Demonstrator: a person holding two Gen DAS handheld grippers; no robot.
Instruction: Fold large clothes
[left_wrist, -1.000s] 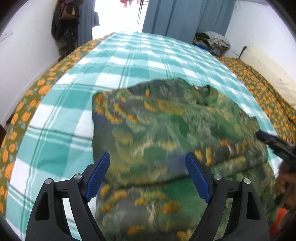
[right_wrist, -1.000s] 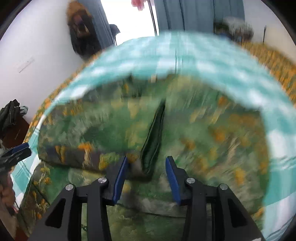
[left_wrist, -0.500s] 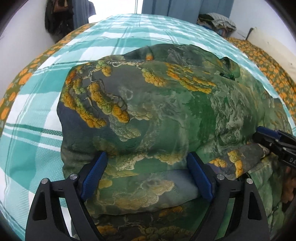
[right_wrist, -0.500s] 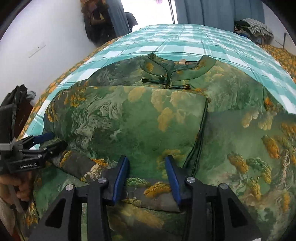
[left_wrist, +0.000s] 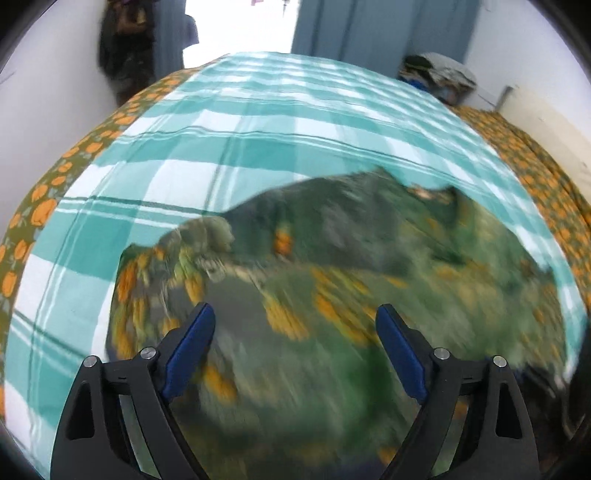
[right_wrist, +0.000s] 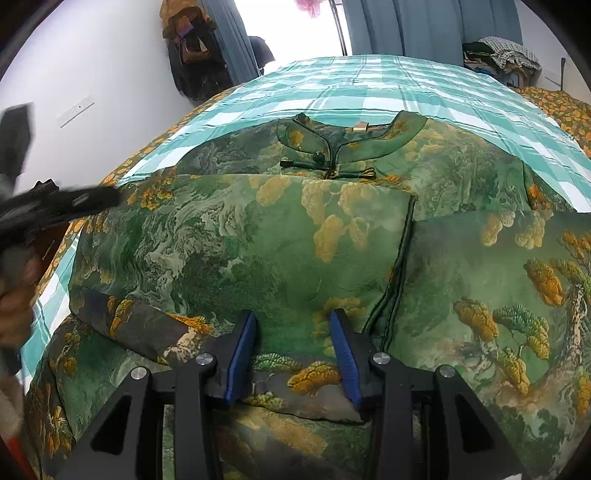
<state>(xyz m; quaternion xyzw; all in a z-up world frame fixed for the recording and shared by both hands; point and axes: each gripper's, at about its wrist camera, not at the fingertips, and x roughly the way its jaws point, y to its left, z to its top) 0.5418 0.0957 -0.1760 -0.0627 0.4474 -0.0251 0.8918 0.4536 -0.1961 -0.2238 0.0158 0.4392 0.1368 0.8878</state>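
Clearly, garment: a large green dress (right_wrist: 280, 243) printed with golden trees and clouds, with a stand collar (right_wrist: 343, 142) and knot fastenings; it lies flat on the bed.
Where it lies: on the teal-and-white checked sheet (right_wrist: 369, 88), toward the near end of the bed, with bare sheet beyond the collar and along the left side.
Folds done: judging from the layers, a bottom portion has been brought up over the body, its upper edge sitting just below the collar fastening; a dark piped edge (right_wrist: 399, 258) runs down it right of centre, and another panel lies beside it on the right.
Folds left: the bundle looks broad and only partly reduced, so I judge at least one more fold is needed; a looser layer shows at the near edge under the folded roll.
Pointing: collar toward the far end of the bed, near the window curtains (right_wrist: 424, 26); folded edge toward the person.
Long axis: as folded, the wider span now runs across the bed, left to right, more than along it.
Right gripper (right_wrist: 293, 354): narrow gap, fingers straddling the near folded edge; pads appear not to press the cloth.
Left gripper (left_wrist: 295, 350): spread wide and opening, over the dress's left part with nothing pinched; this view is blurred.
Surroundings: orange-flowered bedspread (left_wrist: 40, 206) under the sheet, clothes hanging on the wall (right_wrist: 188, 55).
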